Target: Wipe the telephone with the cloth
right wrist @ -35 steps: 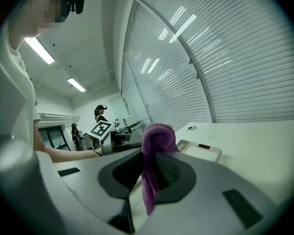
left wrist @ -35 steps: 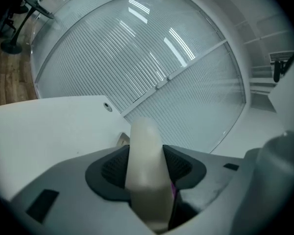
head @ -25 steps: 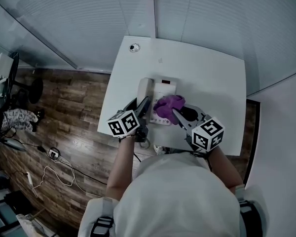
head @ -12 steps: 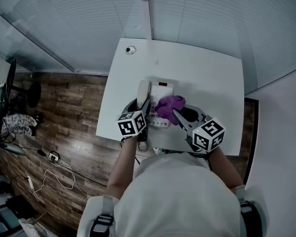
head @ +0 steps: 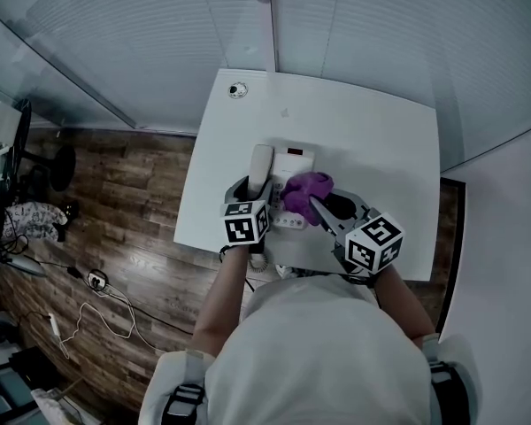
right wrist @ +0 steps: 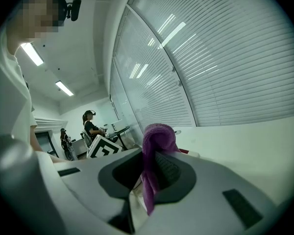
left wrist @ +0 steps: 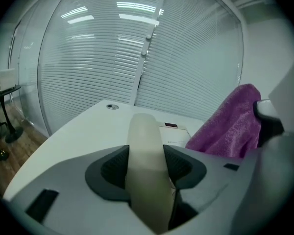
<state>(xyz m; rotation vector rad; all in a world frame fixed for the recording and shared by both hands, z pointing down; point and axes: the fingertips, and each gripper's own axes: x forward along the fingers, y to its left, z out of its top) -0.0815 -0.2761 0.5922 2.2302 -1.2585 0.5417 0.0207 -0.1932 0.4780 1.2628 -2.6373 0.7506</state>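
A white telephone point(head: 294, 160) lies on the white table point(head: 372, 131). Its pale handset point(head: 260, 168) runs along the phone's left side, and my left gripper point(head: 253, 189) is shut on it; in the left gripper view the handset point(left wrist: 147, 175) fills the gap between the jaws. My right gripper point(head: 311, 200) is shut on a purple cloth point(head: 304, 188), which rests bunched on the phone's keypad area. In the right gripper view the cloth point(right wrist: 156, 160) hangs pinched between the jaws, and from the left gripper view it point(left wrist: 229, 126) shows at the right.
A small round grommet point(head: 239, 88) sits in the table's far left corner. Glass walls with blinds point(head: 159, 34) stand behind the table. Wooden floor with cables point(head: 97, 282) lies to the left. People sit at a desk point(right wrist: 90, 126) in the distance.
My left gripper has shifted right and closed round the handset; it stood beside the phone's left edge before. The right gripper and the cloth have hardly moved.
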